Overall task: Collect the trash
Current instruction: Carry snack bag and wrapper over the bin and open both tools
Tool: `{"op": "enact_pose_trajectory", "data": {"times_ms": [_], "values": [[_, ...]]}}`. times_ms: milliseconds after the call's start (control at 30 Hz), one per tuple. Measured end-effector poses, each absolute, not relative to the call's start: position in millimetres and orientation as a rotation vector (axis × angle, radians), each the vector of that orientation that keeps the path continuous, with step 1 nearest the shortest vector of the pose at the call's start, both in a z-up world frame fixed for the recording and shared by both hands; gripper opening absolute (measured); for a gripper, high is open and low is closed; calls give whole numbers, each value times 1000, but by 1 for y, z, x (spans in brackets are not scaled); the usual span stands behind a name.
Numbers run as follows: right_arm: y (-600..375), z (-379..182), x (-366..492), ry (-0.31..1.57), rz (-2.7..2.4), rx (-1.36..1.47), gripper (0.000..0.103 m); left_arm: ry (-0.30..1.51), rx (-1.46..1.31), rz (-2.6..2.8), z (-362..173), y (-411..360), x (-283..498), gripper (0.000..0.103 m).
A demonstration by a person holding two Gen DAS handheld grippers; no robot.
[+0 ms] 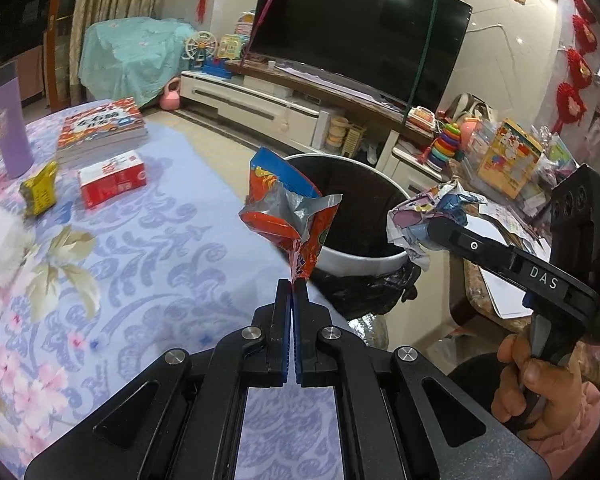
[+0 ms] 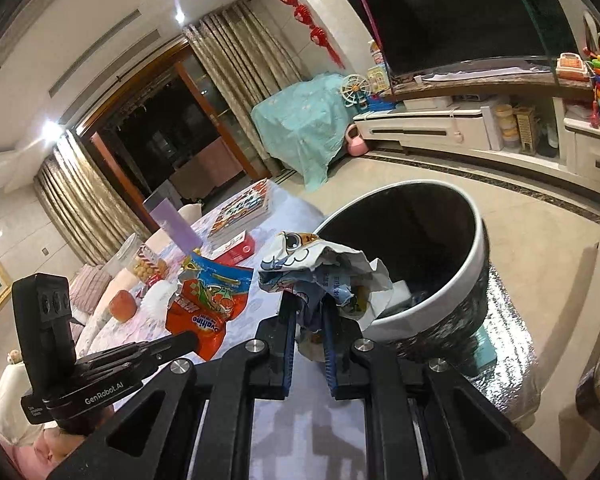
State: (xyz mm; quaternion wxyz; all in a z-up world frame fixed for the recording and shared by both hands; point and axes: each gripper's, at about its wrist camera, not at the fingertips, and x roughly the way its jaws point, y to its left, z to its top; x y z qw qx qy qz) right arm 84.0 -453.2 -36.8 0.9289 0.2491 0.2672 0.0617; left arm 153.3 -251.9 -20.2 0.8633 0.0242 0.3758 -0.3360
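Closest to the left wrist camera, the left gripper [image 1: 291,286] is seen with its blue-padded fingers pressed together on the bottom corner of a red snack wrapper [image 1: 288,212], which is held upright just above the fingertips and at the near rim of the trash bin [image 1: 364,258]. From the right wrist view the same wrapper [image 2: 204,304] is shown face-on, and the brand "Ovaltine" can be read on it upside down in white on a blue band. The right gripper [image 2: 310,312] is closed partway on a crumpled cartoon-printed paper wrapper [image 2: 324,276], which is pinched between the two fingers and bulges above them, just beside the white rim of the bin [image 2: 480,248]; small blue print on the paper is too fine to be read. Seen from the left wrist camera, that paper [image 1: 428,216] is held at the far right edge of the bin, with the right gripper [image 1: 436,226] behind it, and "DAS" is printed on the gripper's body. "GenRobot.AI" is written on the left device in the right wrist view. A black liner is fitted in the bin. On the floral-clothed bench [image 1: 140,264] a yellow wrapper [image 1: 40,192], a red and white carton [image 1: 112,180], a stack of books [image 1: 102,128] and a purple bottle [image 1: 10,120] are left well apart from both grippers; their lettering cannot be made out.
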Motion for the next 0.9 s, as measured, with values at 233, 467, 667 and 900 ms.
{"op": "enact_pose_trajectory", "data": {"times_ms": [233,467,667,900], "values": [[-468,-35,92,546,94,500,12,785,81,-726,-16,-278,165,1],[-481,-34,104,560,72,491,12,793,95,-735,-16,-297,181,1],[-487,-35,115,583,57,491,12,795,121,-742,-16,-313,190,1],[-489,-37,124,603,48,492,13,814,147,-745,-22,-328,196,1]]}}
